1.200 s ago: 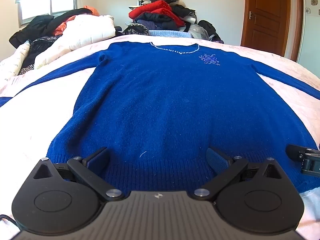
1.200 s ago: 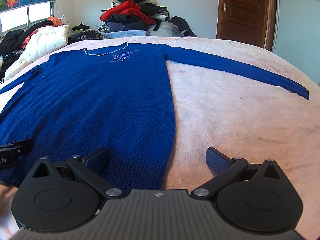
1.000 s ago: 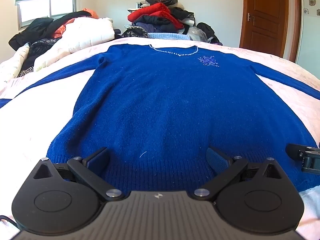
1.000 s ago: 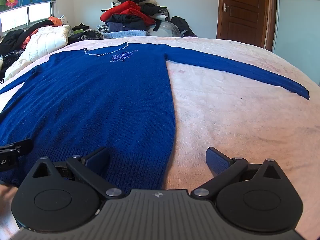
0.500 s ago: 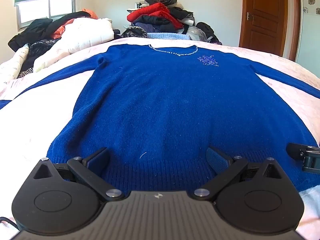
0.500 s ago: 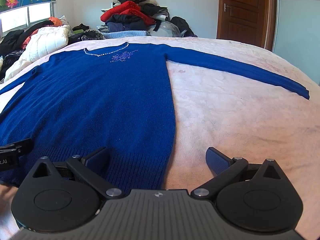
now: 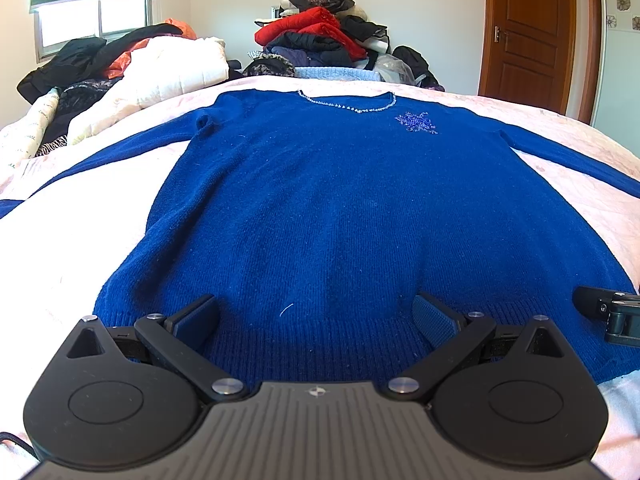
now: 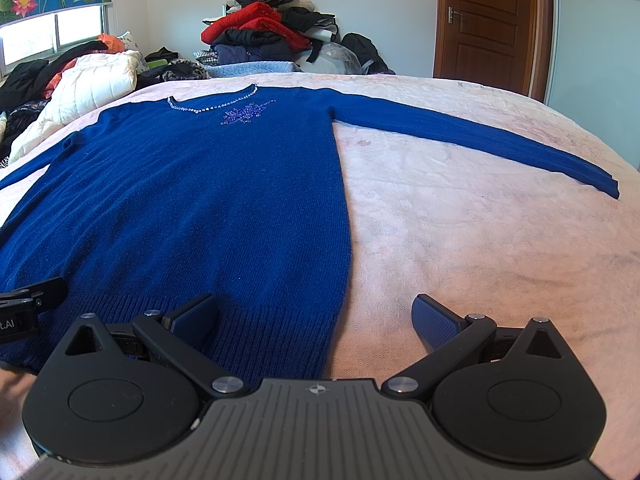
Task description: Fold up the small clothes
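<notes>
Where left hand-held gripper [image 8: 28, 312] shows: "t.AI".

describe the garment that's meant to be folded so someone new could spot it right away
On the pale pink bed, the royal-blue knit sweater lies flat with sleeves spread wide. Unlike the heaped red and black clothes behind, it has a beaded neckline and a sparkly blue motif on the chest.

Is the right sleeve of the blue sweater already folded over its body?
No, the sleeve lies stretched out flat on the bed, away from the sweater.
</notes>
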